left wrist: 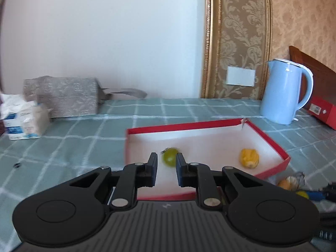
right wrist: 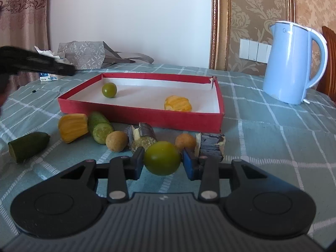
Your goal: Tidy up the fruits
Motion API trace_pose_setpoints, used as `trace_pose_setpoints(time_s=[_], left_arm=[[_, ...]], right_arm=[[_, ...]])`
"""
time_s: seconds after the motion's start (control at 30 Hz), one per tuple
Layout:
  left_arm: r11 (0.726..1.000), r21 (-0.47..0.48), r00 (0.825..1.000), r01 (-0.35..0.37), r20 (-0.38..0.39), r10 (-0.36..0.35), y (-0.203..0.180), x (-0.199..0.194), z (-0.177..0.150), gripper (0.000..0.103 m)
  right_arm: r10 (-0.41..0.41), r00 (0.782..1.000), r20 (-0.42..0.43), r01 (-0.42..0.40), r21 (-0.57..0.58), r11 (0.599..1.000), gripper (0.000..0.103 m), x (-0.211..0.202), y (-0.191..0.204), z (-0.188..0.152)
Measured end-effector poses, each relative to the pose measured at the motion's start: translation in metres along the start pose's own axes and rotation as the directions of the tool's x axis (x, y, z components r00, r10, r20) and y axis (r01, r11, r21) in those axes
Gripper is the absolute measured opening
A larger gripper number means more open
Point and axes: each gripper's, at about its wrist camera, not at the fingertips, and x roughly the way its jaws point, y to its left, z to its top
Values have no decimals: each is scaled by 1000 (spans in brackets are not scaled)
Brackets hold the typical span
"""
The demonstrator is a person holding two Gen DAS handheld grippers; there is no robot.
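- The right gripper [right wrist: 162, 161] holds a green fruit [right wrist: 162, 158] between its jaws, low over the bench [right wrist: 273, 138], in front of the red box [right wrist: 142, 115].
- Judged from the task, the step in hand is carrying this fruit into the box; it should be lifted clear of the near wall, kept level, and let go low over the white floor so it does not roll.
- The drop should land apart from the 2 pieces already inside: a second green fruit [right wrist: 109, 90] and a yellow piece [right wrist: 178, 103].
- The left gripper [left wrist: 167, 168] hangs over the box with its jaws narrow and empty; the green fruit [left wrist: 170, 157] lies just beyond them.
- Cucumber pieces [right wrist: 99, 127] and other bits wait outside.
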Motion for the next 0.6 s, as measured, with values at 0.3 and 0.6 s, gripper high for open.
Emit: trace_pose_setpoints(time_s=[0.3, 0.6], left_arm=[[991, -57, 978, 122, -163, -129, 20, -57, -60, 22], [986, -7, 977, 169, -133, -168, 4, -66, -76, 71]], right_arm=[[4, 1000, -10, -4, -6, 1000, 37, 2, 1, 0], [0, 1000, -8, 0, -6, 1000, 37, 1, 1, 0]])
